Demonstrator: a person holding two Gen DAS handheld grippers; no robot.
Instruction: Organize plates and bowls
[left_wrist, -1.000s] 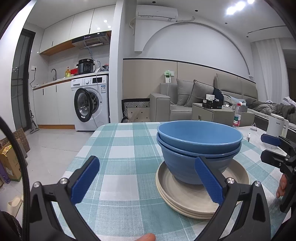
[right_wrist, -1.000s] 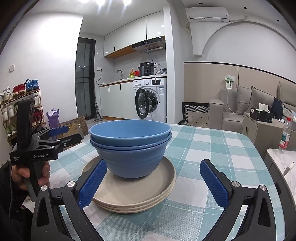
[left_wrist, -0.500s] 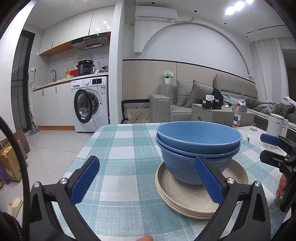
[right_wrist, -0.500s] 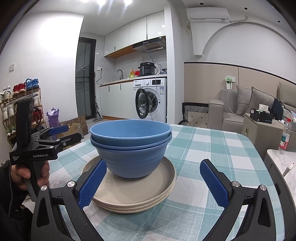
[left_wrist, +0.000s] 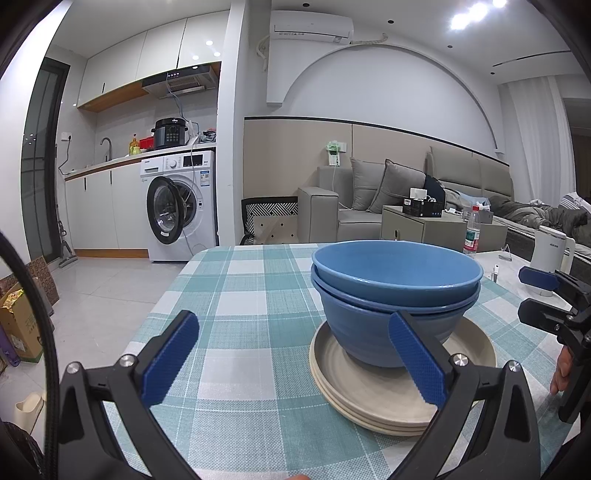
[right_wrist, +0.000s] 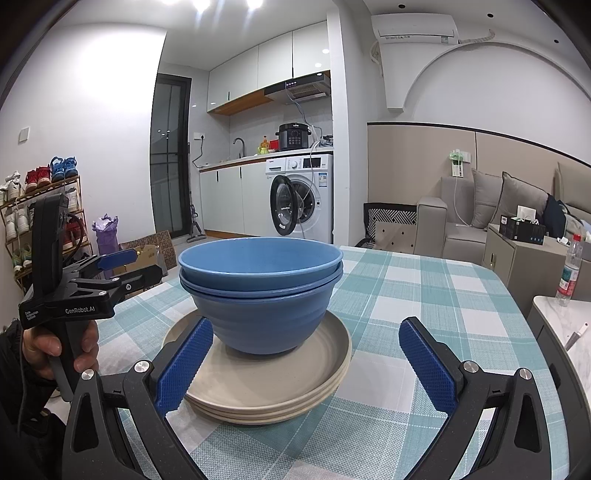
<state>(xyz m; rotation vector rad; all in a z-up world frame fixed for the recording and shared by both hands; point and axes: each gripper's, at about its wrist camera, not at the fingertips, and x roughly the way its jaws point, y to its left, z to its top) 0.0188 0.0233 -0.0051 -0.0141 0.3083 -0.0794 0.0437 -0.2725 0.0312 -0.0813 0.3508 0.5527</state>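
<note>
Both claws wide open and empty, left gripper (left_wrist: 291, 354) and right gripper (right_wrist: 306, 363); risk of toppling nested blue bowls (right_wrist: 260, 291) (top-heavy on beige plates (right_wrist: 269, 380), at 12 o'clock) if nudged sideways.

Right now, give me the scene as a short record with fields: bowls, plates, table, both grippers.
bowls: two blue bowls nested, standing on the plates
plates: beige stack, looks like three
table: checked cloth
left gripper: open, empty, short of the stack, which lies to its right
right gripper: open, empty, short of the stack, which lies to its left
</note>
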